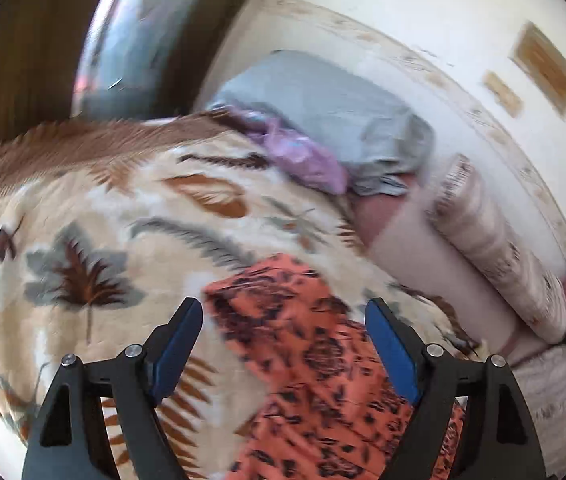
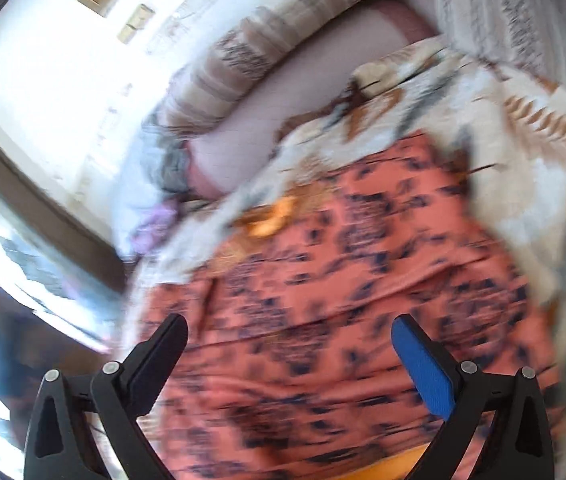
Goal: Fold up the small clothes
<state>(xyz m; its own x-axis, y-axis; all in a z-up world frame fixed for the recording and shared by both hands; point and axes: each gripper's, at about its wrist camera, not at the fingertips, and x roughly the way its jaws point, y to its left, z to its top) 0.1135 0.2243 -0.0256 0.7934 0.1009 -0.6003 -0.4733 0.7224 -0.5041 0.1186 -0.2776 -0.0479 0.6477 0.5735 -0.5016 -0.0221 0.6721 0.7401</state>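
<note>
An orange garment with a dark floral print point(image 1: 323, 360) lies spread on a cream blanket with brown and grey leaves point(image 1: 95, 240). My left gripper point(image 1: 283, 308) hovers above the garment's upper end, its blue-padded jaws wide apart with nothing pinched between them. In the right wrist view the same garment point(image 2: 343, 300) fills the middle, and my right gripper point(image 2: 289, 324) stands open over it, clear of the cloth. Both views are blurred.
Behind the blanket lie a folded grey cloth point(image 1: 323, 112) and a crumpled lilac one point(image 1: 303, 152). A patterned pillow point(image 1: 495, 248) and a pink sheet point(image 1: 415, 248) run along the white wall point(image 1: 403, 12). A dark doorframe point(image 2: 43, 208) stands at the left.
</note>
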